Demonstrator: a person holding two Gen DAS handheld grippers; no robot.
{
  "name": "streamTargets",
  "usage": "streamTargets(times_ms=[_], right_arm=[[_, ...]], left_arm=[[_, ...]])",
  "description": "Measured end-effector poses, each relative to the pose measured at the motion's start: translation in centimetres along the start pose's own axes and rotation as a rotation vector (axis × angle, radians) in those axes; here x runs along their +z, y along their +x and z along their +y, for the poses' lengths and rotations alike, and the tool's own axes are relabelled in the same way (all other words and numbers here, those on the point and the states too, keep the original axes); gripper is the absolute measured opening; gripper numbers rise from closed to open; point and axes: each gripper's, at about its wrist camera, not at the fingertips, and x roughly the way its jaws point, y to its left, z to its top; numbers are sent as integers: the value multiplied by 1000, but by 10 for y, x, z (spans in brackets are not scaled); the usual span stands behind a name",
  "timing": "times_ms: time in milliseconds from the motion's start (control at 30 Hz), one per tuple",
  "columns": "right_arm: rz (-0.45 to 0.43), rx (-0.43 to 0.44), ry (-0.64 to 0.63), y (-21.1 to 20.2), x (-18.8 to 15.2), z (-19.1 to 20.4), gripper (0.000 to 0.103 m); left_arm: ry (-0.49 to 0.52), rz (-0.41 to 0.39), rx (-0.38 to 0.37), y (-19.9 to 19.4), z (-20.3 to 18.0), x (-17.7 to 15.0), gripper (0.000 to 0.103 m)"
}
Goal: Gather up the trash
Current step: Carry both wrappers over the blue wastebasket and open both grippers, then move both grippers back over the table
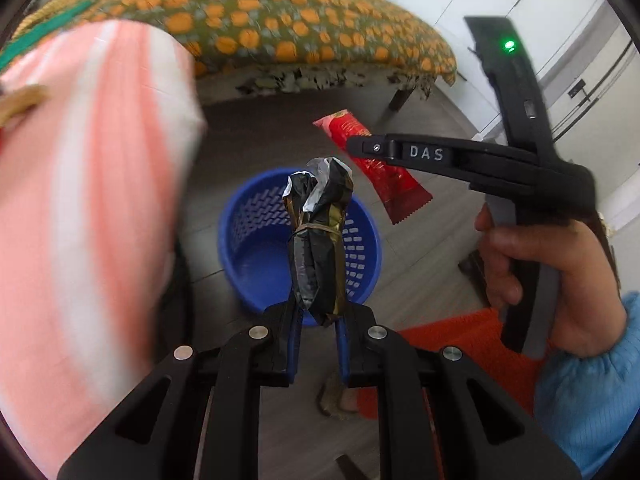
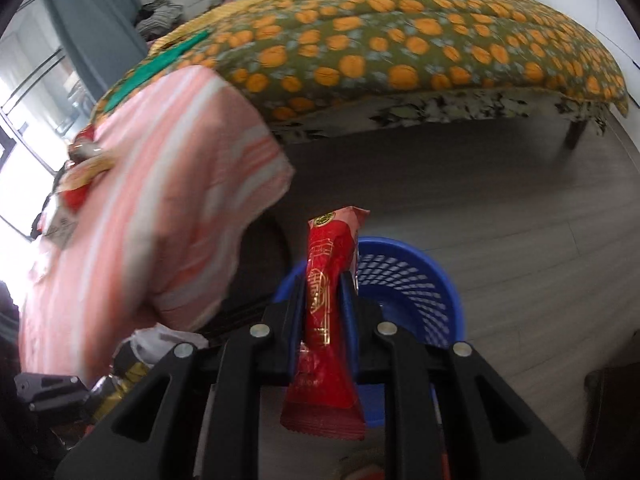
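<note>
My left gripper is shut on a rolled black and gold wrapper bound with a rubber band, held upright above a blue perforated basket on the floor. My right gripper is shut on a long red snack wrapper, which hangs over the near rim of the same blue basket. In the left wrist view the right gripper reaches in from the right with the red wrapper in it, held by a hand in a blue sleeve.
A pink and white striped cloth hangs close on the left. Behind stands a bed with an orange-flowered green quilt. An orange mat lies on the grey wood floor. More wrappers lie on the striped cloth.
</note>
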Motion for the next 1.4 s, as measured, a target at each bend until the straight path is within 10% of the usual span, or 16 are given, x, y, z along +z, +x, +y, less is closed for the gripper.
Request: streamTargets(times_ms=[233, 667, 1033, 1400], right_arm=[[23, 9, 86, 28, 2, -50, 26], [-160, -45, 204, -27, 3, -84, 73], [-395, -98, 55, -71, 6, -10, 91], [-292, 90, -265, -48, -40, 157, 91]], left_arm=[[-22, 26, 16, 75, -5, 23, 17], [71, -167, 36, 59, -17, 32, 97], [137, -312, 56, -57, -18, -11, 98], [-61, -289, 202, -142, 108, -89, 98]])
